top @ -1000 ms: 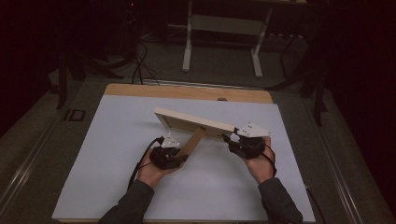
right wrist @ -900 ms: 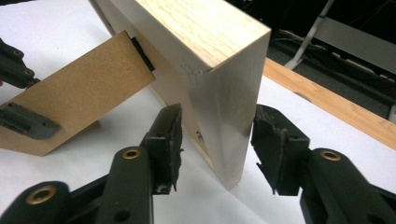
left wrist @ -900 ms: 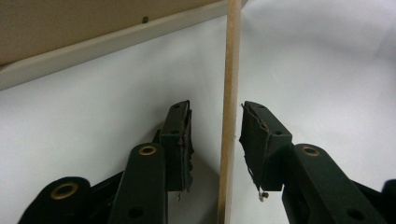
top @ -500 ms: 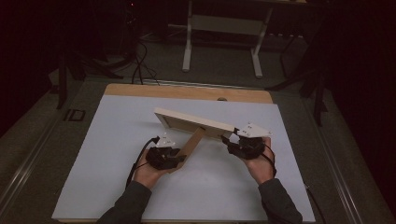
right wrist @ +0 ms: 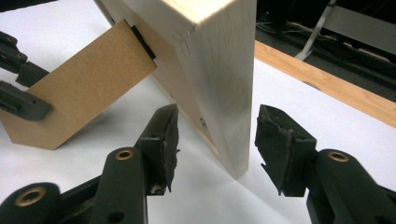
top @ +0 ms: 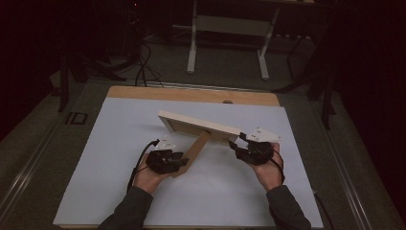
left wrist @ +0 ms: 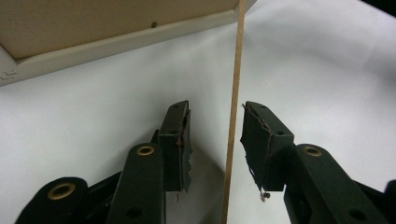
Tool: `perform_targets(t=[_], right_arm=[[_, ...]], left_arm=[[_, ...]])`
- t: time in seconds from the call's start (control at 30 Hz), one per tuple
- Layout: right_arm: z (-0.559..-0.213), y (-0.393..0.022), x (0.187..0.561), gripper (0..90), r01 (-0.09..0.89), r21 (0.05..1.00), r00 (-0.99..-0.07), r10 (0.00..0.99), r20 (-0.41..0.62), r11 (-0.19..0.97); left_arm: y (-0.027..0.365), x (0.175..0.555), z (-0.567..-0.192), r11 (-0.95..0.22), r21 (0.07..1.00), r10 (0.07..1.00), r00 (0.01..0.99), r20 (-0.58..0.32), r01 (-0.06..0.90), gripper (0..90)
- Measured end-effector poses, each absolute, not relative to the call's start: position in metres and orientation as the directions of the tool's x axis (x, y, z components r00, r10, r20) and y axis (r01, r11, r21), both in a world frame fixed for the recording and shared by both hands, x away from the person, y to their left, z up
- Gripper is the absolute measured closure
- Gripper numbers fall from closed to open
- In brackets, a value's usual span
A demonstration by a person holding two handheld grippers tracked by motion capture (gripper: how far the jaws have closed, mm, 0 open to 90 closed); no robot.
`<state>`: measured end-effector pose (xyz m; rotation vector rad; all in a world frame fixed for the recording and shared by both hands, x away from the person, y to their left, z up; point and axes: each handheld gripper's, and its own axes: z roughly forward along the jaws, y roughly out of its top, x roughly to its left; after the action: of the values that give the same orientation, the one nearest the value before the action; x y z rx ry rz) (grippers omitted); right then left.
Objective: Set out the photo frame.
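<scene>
The wooden picture frame (top: 201,125) stood on edge near the middle of the white desk (top: 105,143), its back turned toward the person, with the fibreboard easel stand (top: 194,154) swung out from that back and reaching down to the desk. It looked as though the work in hand was propping the frame up – the stand was spread so the frame could lean on it rather than lie flat.

The left gripper (left wrist: 215,128) sat at the stand's free end. In the left gripper view the thin board ran edge-on between the jaws, which stood apart from it on both sides – open, and they had just been widening, a sign in my judgement of a grip being let go.

The right gripper (right wrist: 215,133) was at the frame's right end. Its jaws straddled the frame's corner with a gap showing on each side, so they were open around the wood and not pinching it; they had just opened wider.

No containers were on the desk, and nothing sat inside anything.
</scene>
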<state>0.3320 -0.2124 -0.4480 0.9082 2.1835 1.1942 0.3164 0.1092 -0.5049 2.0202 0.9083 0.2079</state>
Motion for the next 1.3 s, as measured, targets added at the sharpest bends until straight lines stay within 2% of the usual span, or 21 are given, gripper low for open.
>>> perform_targets(t=[0.47, 0.73, 0.97, 1.1, 1.3], right_arm=[[-0.455, -0.223, 0.326, 52.9, 0.333, 0.858, -0.681, 0.729, -0.068, 0.391], [-0.464, -0.232, 0.330, 50.3, 0.363, 0.843, -0.691, 0.721, -0.041, 0.396], [-0.470, -0.237, 0.337, 50.7, 0.403, 0.832, -0.655, 0.755, -0.030, 0.382], [-0.473, -0.239, 0.341, 56.3, 0.410, 0.827, -0.642, 0.766, -0.038, 0.385], [-0.474, -0.242, 0.346, 74.8, 0.422, 0.815, -0.629, 0.776, -0.051, 0.396]], left_arm=[[0.128, 0.316, -0.490, -0.286, 0.806, 0.664, 0.714, -0.223, 0.518, 59.8], [0.139, 0.324, -0.481, -0.251, 0.821, 0.693, 0.687, -0.218, 0.514, 64.9], [0.144, 0.336, -0.472, -0.224, 0.820, 0.744, 0.636, -0.206, 0.528, 68.4], [0.145, 0.344, -0.471, -0.204, 0.820, 0.770, 0.605, -0.203, 0.535, 72.4], [0.143, 0.352, -0.467, -0.199, 0.822, 0.795, 0.578, -0.183, 0.534, 81.7]])
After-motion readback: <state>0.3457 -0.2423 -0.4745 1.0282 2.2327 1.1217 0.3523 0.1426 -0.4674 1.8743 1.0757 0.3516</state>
